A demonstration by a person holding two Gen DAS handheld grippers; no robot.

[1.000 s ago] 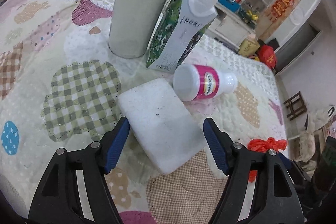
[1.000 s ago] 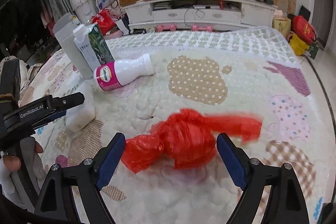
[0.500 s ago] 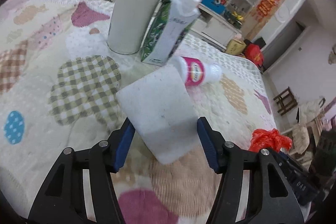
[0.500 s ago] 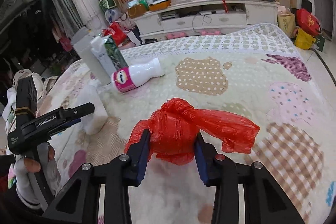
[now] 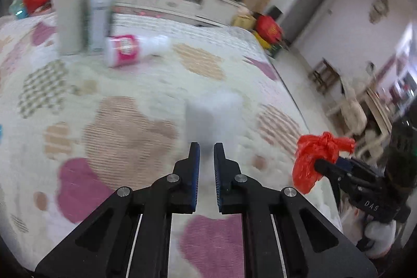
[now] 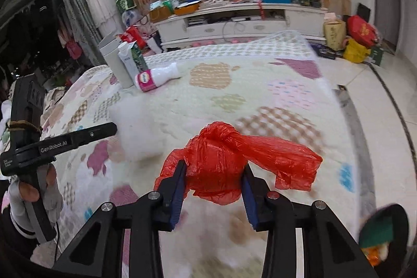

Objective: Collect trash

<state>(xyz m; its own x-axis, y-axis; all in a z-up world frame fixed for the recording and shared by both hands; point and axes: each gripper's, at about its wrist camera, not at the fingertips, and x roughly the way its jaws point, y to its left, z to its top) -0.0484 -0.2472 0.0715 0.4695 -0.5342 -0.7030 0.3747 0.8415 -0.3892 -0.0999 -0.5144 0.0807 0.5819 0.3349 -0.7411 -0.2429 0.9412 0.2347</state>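
My left gripper (image 5: pixel 206 151) is shut on a white foam block (image 5: pixel 212 119), turned on edge and held above the patchwork quilt (image 5: pixel 125 127); the view is blurred by motion. In the right wrist view the block (image 6: pixel 135 132) shows as a white blur at the tip of the left gripper (image 6: pixel 112 127). My right gripper (image 6: pixel 214 175) is shut on a knotted red plastic bag (image 6: pixel 224 160) and holds it over the quilt's near edge. The bag also shows in the left wrist view (image 5: pixel 312 158), at the right.
A pink-labelled white bottle (image 6: pixel 156 76) lies on the quilt (image 6: pixel 260 95) at the back. A green-and-white carton (image 6: pixel 131 59) and a grey cylinder (image 6: pixel 114 59) stand behind it. A dark bin with rubbish (image 6: pixel 378 239) sits at lower right. Tiled floor (image 6: pixel 378 85) lies right.
My left gripper has closed tighter on the foam block and lifted it, swinging right. My right gripper has lifted the red bag and pulled back towards the quilt's edge.
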